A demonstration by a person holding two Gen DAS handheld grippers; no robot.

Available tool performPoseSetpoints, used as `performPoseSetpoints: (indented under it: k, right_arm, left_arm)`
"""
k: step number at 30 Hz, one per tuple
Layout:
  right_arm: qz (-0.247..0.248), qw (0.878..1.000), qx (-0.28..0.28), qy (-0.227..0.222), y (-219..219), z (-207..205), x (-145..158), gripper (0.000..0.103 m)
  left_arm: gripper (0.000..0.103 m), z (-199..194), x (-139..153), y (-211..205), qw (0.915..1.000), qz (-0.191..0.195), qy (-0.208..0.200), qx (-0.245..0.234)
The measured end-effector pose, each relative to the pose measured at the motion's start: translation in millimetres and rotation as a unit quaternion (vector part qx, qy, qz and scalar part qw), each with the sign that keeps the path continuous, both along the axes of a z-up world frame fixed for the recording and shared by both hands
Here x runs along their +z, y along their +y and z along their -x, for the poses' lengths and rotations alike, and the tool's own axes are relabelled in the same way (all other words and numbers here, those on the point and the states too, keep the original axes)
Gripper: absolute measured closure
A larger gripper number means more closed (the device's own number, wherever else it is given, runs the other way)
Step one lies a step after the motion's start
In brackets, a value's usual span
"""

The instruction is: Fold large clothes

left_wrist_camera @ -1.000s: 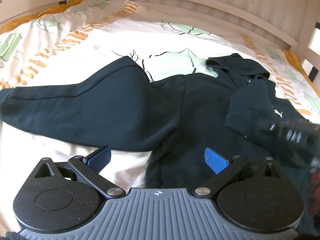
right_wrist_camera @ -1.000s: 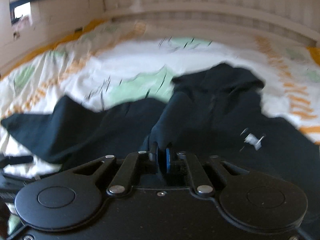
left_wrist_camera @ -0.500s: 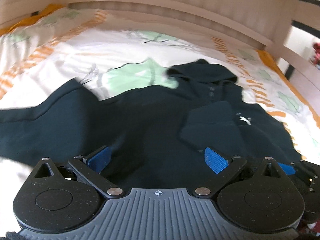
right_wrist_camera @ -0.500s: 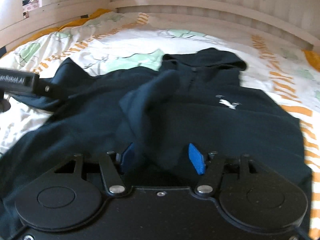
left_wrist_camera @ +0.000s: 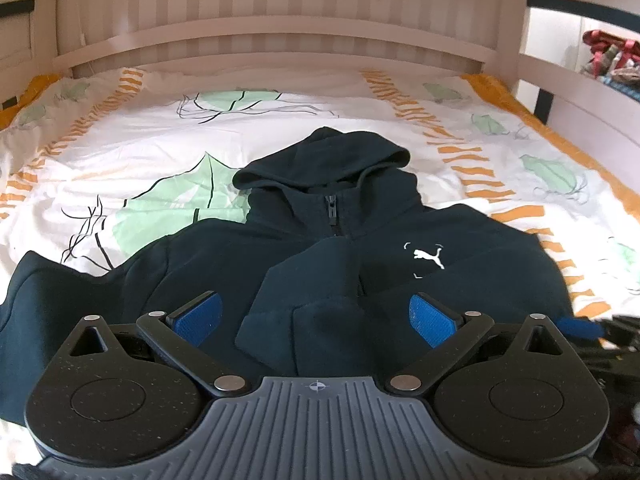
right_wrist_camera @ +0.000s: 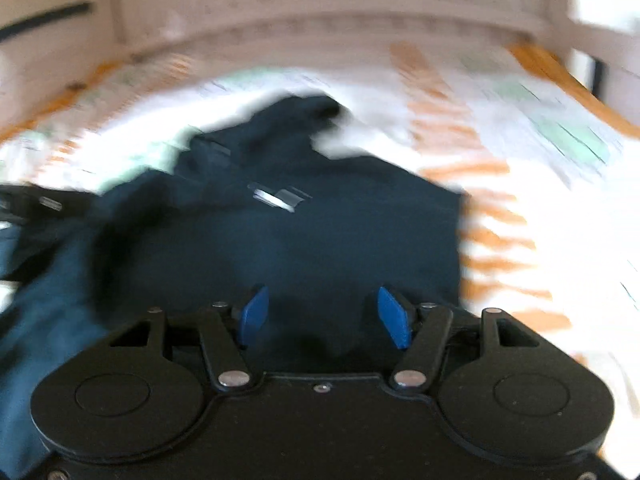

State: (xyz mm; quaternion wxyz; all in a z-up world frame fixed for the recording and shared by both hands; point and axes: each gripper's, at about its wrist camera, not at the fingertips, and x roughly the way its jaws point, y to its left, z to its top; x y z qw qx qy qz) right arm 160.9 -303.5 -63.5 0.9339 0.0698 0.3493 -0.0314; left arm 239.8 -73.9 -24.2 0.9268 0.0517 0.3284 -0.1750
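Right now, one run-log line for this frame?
step: sleeve fold | hoodie: flat on bed, one sleeve on chest | left tool: open | right tool: open, blurred

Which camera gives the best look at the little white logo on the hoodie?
The left wrist view: the white logo is sharp on the hoodie chest. The right wrist view shows only a blurred white smear.

Both wrist cams sit low over the bed's near edge facing the headboard, left cam close and centred on the hoodie, right cam blurred, offset right, both sharing the hoodie and patterned sheet
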Motion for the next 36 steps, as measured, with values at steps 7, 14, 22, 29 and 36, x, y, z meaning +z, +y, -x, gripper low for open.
performPoseSetpoints:
  k: [7,14,22,29,36]
  right_arm:
    - [0.015,0.999,0.018,-0.029,4.2,16.1,-10.7,0.042]
    - [0.029,0.999,0.019,-0.038,3.7,17.8,-16.8,0.041]
    - [0.033,0.998,0.019,-0.042,6.0,20.1,-18.8,0.041]
    - [0.033,0.998,0.019,-0.042,5.5,20.6,-18.9,0.040]
    - [0.032,0.998,0.019,-0.043,5.2,21.2,-18.9,0.040]
  left_arm:
    - [0.002,-6.3,-20.8,-1.4,0.9982,-0.054,0.001,0.024]
    - [0.000,-3.1,-35.1,41.1,0.9960,-0.048,0.033,0.068]
    - [0.001,10.9,-40.8,81.4,0.9923,-0.023,0.060,0.106]
    - [0.002,3.4,-44.9,102.1,0.9902,0.031,0.089,0.103]
    - [0.061,0.5,-42.7,95.5,0.9940,0.056,0.068,0.064]
